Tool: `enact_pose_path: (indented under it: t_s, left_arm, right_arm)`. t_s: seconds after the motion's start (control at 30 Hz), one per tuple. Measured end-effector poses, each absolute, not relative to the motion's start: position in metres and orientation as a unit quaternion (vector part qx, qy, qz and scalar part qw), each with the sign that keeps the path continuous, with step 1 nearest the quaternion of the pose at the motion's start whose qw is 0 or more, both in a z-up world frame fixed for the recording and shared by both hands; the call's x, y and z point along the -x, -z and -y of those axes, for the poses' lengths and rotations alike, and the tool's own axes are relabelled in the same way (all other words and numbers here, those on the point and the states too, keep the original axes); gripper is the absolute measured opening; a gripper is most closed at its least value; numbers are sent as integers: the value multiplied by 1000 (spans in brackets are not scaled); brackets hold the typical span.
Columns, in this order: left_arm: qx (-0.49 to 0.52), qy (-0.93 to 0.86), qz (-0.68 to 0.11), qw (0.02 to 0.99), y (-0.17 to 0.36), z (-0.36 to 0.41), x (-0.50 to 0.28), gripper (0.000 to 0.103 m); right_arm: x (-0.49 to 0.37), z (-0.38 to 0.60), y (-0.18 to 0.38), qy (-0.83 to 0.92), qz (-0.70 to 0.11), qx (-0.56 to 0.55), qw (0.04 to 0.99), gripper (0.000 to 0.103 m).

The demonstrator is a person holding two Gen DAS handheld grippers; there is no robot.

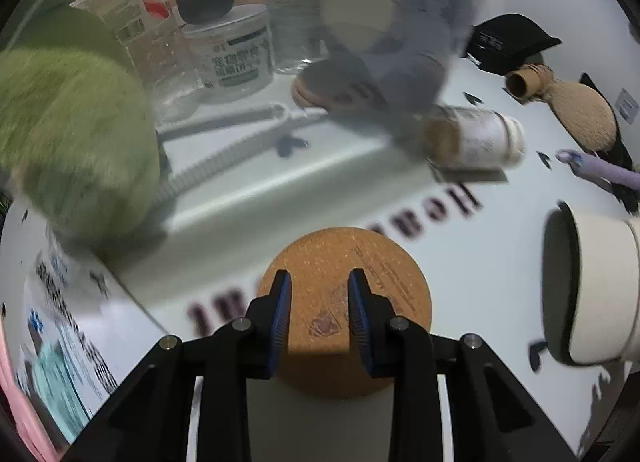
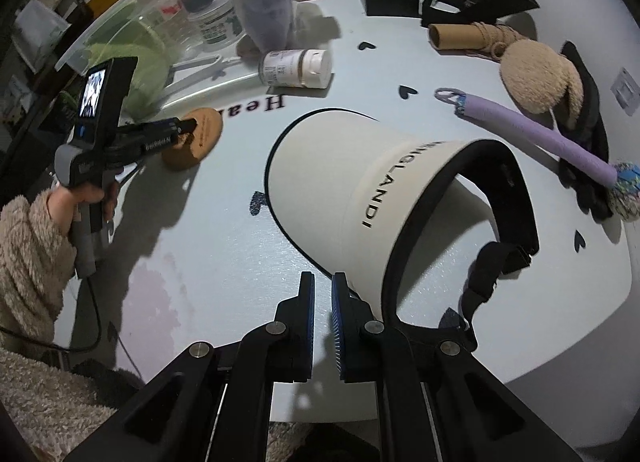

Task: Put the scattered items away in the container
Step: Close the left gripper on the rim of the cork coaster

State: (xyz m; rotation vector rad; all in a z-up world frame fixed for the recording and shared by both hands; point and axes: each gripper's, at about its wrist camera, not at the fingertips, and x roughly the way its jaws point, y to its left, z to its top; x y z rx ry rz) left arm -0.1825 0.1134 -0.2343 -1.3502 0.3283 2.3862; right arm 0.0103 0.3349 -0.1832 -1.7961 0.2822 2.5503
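A pale round table (image 2: 224,262) with black hearts and lettering printed on it carries everything, and a white sun visor (image 2: 340,181) lies near its middle with the black strap toward the right wrist camera. The clear container (image 2: 120,21) stands far beyond the visor and to its left. It holds a green plush (image 1: 72,133), clear bottles and a white jar (image 1: 232,49). A purple plush (image 2: 264,1) stands past the visor at the container's edge.

To the right of the visor and farther off lies a beige fluffy ball (image 2: 540,77). A lilac foam stick (image 2: 532,129) lies between that ball and the visor. Beyond the visor's far rim a white pill bottle (image 2: 296,67) lies on its side.

A hand (image 2: 80,201) in a fleecy sleeve holds the left gripper (image 1: 319,274) well to the left of the visor. Its jaws stand narrowly apart, with the tips over the face of a round cork coaster (image 1: 344,294). That disc is wider than the gap, and no pad presses its sides. The coaster is on the table between the visor and the container, not yet inside.

The right gripper (image 2: 323,276) hangs at the visor's near edge, just beside the brim, with its pads drawn together and nothing between them
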Motion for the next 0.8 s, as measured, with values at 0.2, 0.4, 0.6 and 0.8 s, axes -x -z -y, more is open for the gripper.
enact_pose_path:
  t_s: [0.2, 0.4, 0.6, 0.8]
  left_arm:
    - [482, -844, -126, 200, 237, -120, 133, 30]
    - [498, -825, -139, 229, 245, -127, 73, 22]
    - [483, -851, -70, 195, 215, -107, 87, 21]
    - [460, -877, -10, 137, 191, -92, 165, 71]
  right_arm:
    - [-7, -333, 184, -814, -84, 574, -27, 10]
    - [-5, -333, 185, -812, -84, 574, -59, 10]
    - [-5, -335, 182, -814, -76, 570, -83, 10]
    - [-10, -346, 183, -813, -57, 573, -86, 10]
